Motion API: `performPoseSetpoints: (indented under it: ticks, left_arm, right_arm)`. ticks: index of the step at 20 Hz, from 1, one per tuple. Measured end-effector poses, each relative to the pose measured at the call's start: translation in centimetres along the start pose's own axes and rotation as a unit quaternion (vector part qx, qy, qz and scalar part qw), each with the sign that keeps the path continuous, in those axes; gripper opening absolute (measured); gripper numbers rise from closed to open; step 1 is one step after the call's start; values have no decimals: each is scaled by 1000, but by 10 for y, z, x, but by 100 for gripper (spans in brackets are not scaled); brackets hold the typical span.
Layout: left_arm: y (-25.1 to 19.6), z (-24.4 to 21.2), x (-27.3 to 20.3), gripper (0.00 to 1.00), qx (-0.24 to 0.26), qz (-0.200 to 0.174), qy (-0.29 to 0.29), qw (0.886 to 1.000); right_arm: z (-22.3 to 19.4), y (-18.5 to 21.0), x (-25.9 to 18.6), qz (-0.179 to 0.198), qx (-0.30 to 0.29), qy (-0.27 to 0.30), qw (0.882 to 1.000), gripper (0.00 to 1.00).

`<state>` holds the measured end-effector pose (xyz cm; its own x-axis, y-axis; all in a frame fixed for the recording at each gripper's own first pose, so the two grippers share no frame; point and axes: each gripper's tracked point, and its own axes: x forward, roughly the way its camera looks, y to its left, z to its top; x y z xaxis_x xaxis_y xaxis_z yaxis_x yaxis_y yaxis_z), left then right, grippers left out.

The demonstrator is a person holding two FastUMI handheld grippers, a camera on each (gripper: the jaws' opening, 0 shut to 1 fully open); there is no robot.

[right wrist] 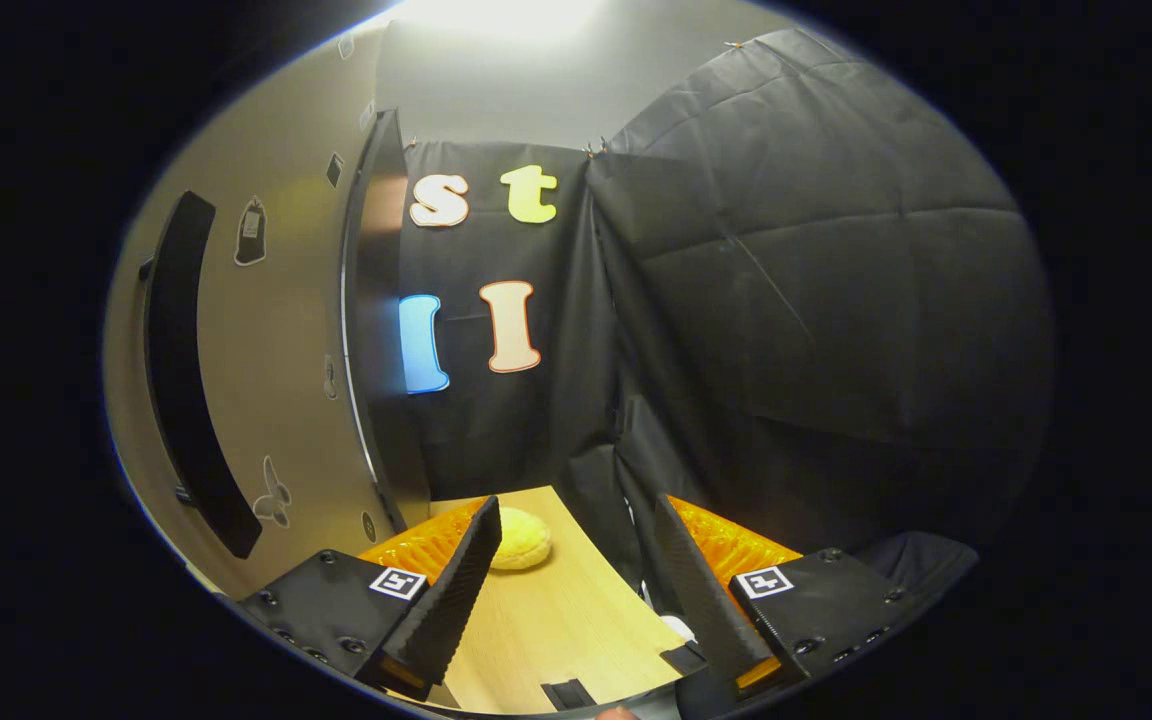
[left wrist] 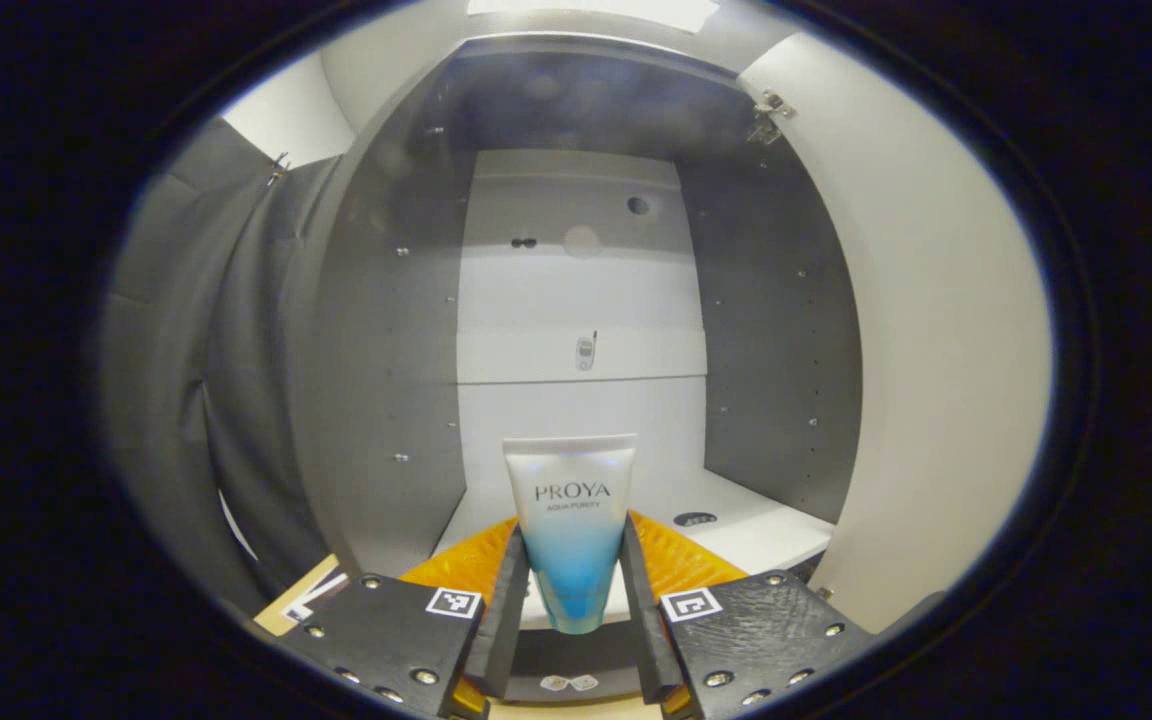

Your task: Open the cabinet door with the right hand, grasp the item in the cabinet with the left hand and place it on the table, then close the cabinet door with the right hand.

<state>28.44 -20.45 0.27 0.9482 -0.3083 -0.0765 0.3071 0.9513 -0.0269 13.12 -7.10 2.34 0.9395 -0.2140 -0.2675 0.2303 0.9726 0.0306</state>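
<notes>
In the left gripper view we are looking straight into the open cabinet (left wrist: pixel 576 300), its grey side walls curving around a white back panel, with the black cloth wall (left wrist: pixel 186 350) hanging at the far left and the cabinet door (left wrist: pixel 936 380) swung wide at the right, a metal hinge (left wrist: pixel 768 115) showing near its top corner. We are holding the left gripper (left wrist: pixel 573 580) at the cabinet's front edge, both fingers pressing against the sides of a white-and-blue tube (left wrist: pixel 570 530) standing cap-down between them, just above the white cabinet floor (left wrist: pixel 766 530). A small dark round sticker (left wrist: pixel 695 519) is lying on that floor to the right of the tube, and a small phone-shaped sticker (left wrist: pixel 585 352) is sitting on the back panel above it. A strip of the wooden table (left wrist: pixel 308 592) is peeking out at the lower left, beside the cabinet's base. In the right gripper view we are facing the outer face of the cabinet door (right wrist: pixel 276 380) at the left, its long black handle (right wrist: pixel 186 380) running down the panel, with small stickers dotted near it. The right gripper (right wrist: pixel 576 580) is hanging open over the table (right wrist: pixel 556 620), its fingers spread well apart and pinching nothing. A yellow bun-like object (right wrist: pixel 521 538) is resting on the table near its far edge, just beside the door's lower corner, partly hidden behind the left finger. The black cloth wall (right wrist: pixel 816 300) is filling the right side.
</notes>
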Motion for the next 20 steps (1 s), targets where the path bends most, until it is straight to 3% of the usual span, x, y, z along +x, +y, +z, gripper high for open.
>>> performPoseSetpoints:
  ticks: [2,4,7,9,12,18,19,20]
  left_arm:
    - [10,1,-18,47,6,16,-4,1000]
    - [21,1,-37,53,9,34,-6,999]
    - [35,-5,-64,54,8,56,-3,998]
    - [40,-7,-82,48,5,66,-7,998]
    - [42,-13,-108,53,9,74,-16,997]
    - [43,-46,-159,48,-5,80,-14,997]
    - [45,-56,-168,48,-6,84,-10,996]
    - [48,-65,-175,48,-5,87,-2,996]
  right_arm:
    - [0,2,1,15,5,-1,1000,96]
    - [-2,5,2,31,9,1,999,96]
    - [-4,8,0,52,8,3,999,93]
    - [-5,8,-2,63,5,4,998,96]
    - [-4,7,-4,77,3,3,997,96]
    - [-8,5,-7,97,-7,4,995,93]
    - [-10,4,-8,99,-9,4,995,96]
    - [-10,5,-7,101,-11,5,995,93]
